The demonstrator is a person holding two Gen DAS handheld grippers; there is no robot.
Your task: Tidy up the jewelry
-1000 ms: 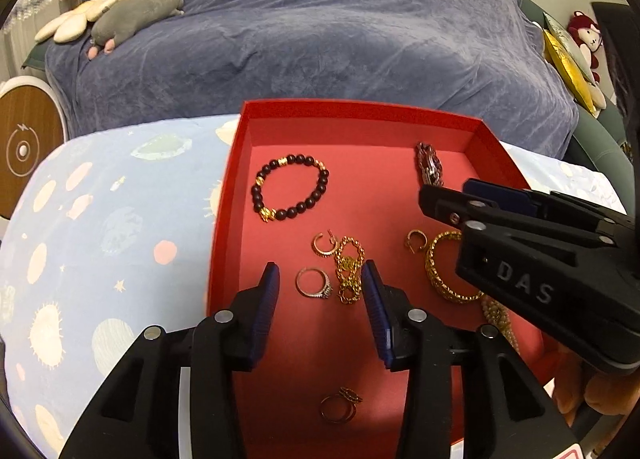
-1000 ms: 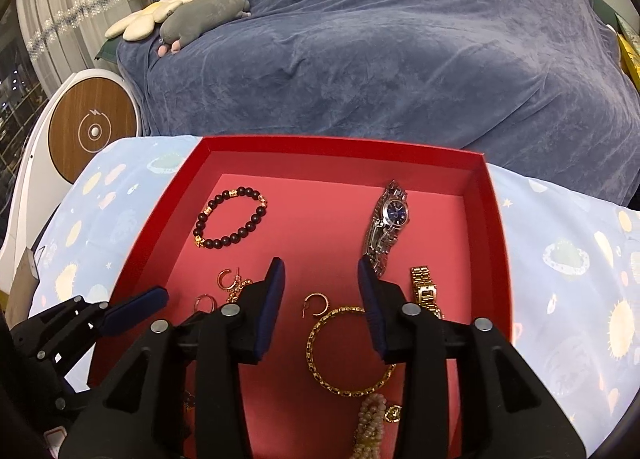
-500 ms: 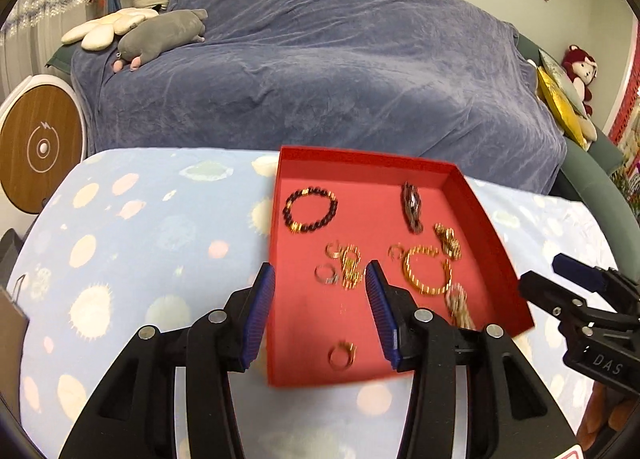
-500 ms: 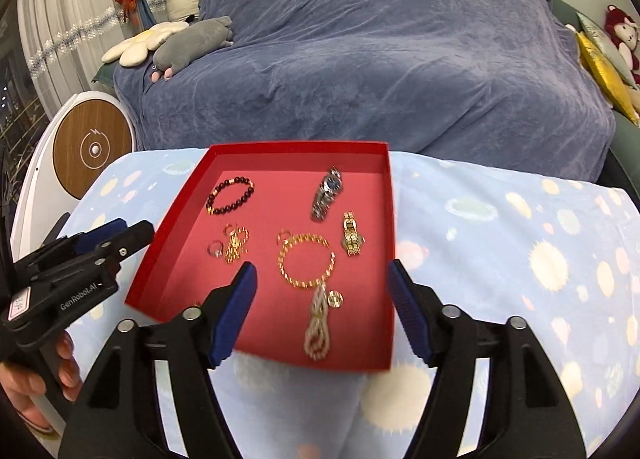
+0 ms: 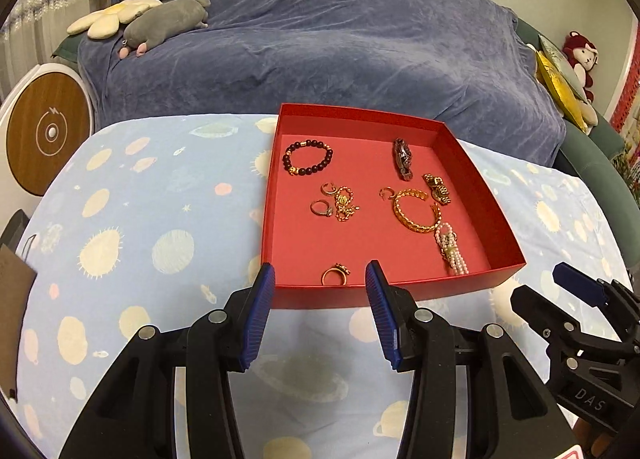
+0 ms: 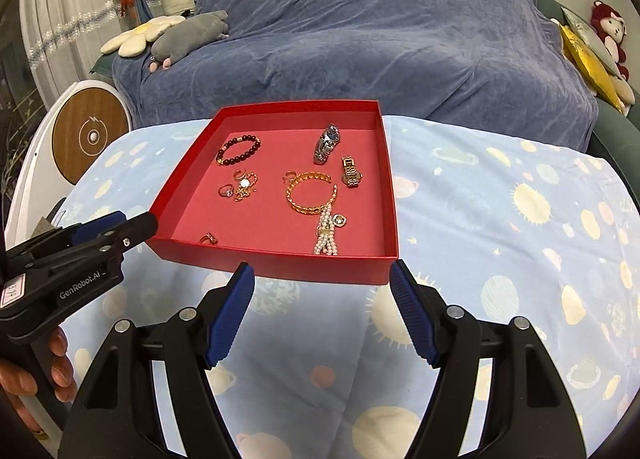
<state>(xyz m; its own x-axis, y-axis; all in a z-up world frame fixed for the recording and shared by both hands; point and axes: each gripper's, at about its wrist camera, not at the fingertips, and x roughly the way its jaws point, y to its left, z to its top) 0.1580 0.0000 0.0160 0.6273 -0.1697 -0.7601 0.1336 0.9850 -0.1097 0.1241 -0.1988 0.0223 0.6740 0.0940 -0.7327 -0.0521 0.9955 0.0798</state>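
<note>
The left gripper (image 5: 320, 273) hangs just short of the shallow red cardboard tray's (image 5: 400, 291) near wall, blue-padded fingers (image 5: 256, 319) moderately apart, empty. The right gripper (image 6: 322, 273), fingers wide and empty, faces that wall's right end. Jewelry lies scattered inside the tray; bare space-print tabletop (image 6: 520, 259) flanks it.

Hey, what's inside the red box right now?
The red box holds a dark bead bracelet, silver watch, gold watch, gold chain bracelet, pearl strand, rings and small gold pieces. Its near wall hides the closest floor strip.
</note>
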